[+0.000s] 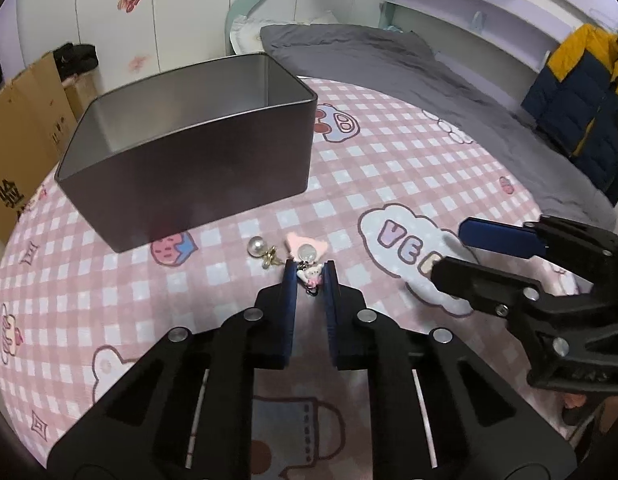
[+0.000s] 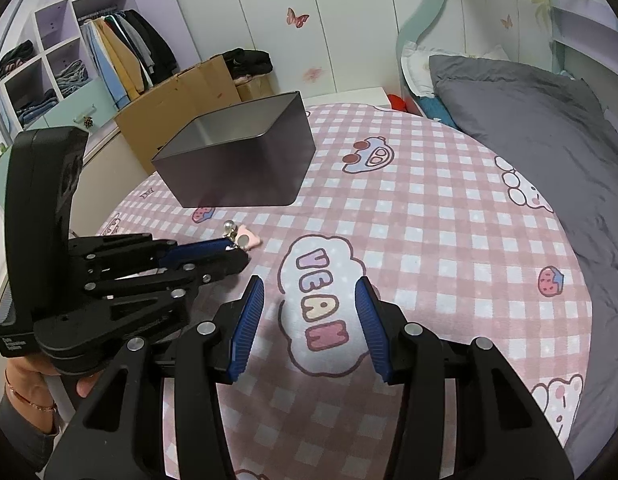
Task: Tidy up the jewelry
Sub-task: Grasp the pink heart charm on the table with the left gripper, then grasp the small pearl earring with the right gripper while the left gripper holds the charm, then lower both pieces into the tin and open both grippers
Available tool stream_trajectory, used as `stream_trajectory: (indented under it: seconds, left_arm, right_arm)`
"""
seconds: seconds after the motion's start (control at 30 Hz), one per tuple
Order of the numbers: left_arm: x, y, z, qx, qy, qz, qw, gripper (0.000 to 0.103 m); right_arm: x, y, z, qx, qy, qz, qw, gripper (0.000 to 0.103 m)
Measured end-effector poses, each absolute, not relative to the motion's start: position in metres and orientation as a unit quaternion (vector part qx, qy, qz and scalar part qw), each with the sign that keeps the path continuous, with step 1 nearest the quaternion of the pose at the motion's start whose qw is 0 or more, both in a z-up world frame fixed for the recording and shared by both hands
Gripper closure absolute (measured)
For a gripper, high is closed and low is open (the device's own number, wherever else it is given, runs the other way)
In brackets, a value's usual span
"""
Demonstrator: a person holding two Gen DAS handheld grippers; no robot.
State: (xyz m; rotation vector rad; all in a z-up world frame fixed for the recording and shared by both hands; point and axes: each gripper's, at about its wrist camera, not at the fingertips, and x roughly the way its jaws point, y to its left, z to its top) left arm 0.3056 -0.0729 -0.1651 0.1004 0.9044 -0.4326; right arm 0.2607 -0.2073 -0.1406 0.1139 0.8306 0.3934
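Observation:
A small white-and-pink charm (image 1: 311,276) lies on the pink checked cloth (image 1: 389,184), and my left gripper (image 1: 310,269) is shut on it, its blue pads (image 1: 289,300) pressed to either side. Just beyond the tips lie a pink piece with a clear bead (image 1: 307,246) and a pearl earring (image 1: 257,246) with a gold fitting. An open grey metal tin (image 1: 189,160) stands behind them, to the left. My right gripper (image 2: 309,284) hovers open over the "VEAN" print, nothing between its pads. The right wrist view shows the left gripper (image 2: 241,252) from the side, at the pink piece (image 2: 249,238).
A grey duvet (image 2: 529,128) covers the right side of the bed. Cardboard boxes (image 2: 181,112) and a wardrobe with hanging clothes (image 2: 121,48) stand beyond the left edge. A yellow-and-navy jacket (image 1: 581,92) hangs at the far right. A person's hand with a bracelet (image 2: 29,396) holds the left gripper.

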Motion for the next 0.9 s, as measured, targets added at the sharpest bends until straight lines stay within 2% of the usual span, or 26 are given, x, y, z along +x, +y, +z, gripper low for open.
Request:
stream_trajectory:
  seconds: [0.67, 0.77, 0.83, 0.9]
  left_arm:
    - [0.299, 0.010, -0.152, 0.017, 0.417, -0.157, 0.895, 0.090]
    - [0.302, 0.016, -0.152, 0.012, 0.415, -0.155, 0.896, 0.090]
    - [0.303, 0.018, -0.150, 0.009, 0.412, -0.157, 0.897, 0.090]
    - [0.302, 0.020, -0.147, 0.005, 0.408, -0.161, 0.899, 0.090]
  right_arm:
    - [0.301, -0.110, -0.149, -0.034, 0.415, 0.215, 0.883, 0.059]
    - [0.306, -0.095, -0.153, -0.063, 0.418, 0.209, 0.882, 0.074]
    - [0.307, -0.091, -0.154, -0.079, 0.418, 0.202, 0.882, 0.094]
    - [0.307, -0.089, -0.155, -0.096, 0.417, 0.195, 0.883, 0.094]
